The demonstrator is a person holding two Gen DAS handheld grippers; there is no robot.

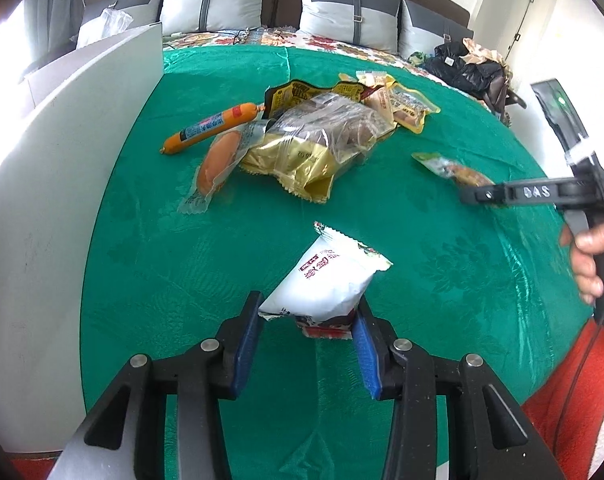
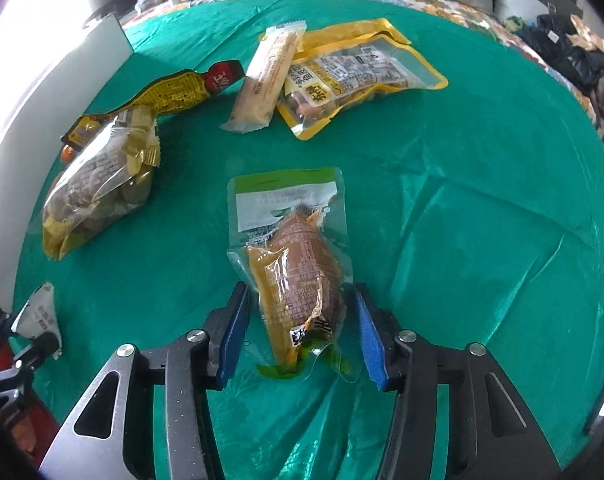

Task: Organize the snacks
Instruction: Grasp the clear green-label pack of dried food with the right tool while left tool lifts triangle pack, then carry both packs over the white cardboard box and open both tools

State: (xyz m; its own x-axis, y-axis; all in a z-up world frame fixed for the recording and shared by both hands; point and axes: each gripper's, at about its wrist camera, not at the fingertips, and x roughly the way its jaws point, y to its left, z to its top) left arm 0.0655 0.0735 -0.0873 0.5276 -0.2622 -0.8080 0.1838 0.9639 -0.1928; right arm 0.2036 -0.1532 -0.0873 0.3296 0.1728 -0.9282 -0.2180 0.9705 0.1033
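Note:
My left gripper (image 1: 307, 320) is open around the near end of a white snack packet (image 1: 326, 280) lying on the green cloth (image 1: 442, 240). My right gripper (image 2: 300, 320) is open around a clear green-topped pouch with a brown snack (image 2: 298, 264) on the cloth; its fingers stand apart from the pouch. The right gripper also shows in the left wrist view (image 1: 474, 194), beside that pouch (image 1: 458, 170). The white packet shows at the left edge of the right wrist view (image 2: 38, 312).
A pile holds an orange sausage (image 1: 210, 128), a bun packet (image 1: 216, 164), gold and clear bags (image 1: 322, 136) and yellow pouches (image 2: 358, 76). A beige bar (image 2: 268, 76) lies beside them. A white board (image 1: 54, 160) stands at the left. Pillows and dark clothes lie behind.

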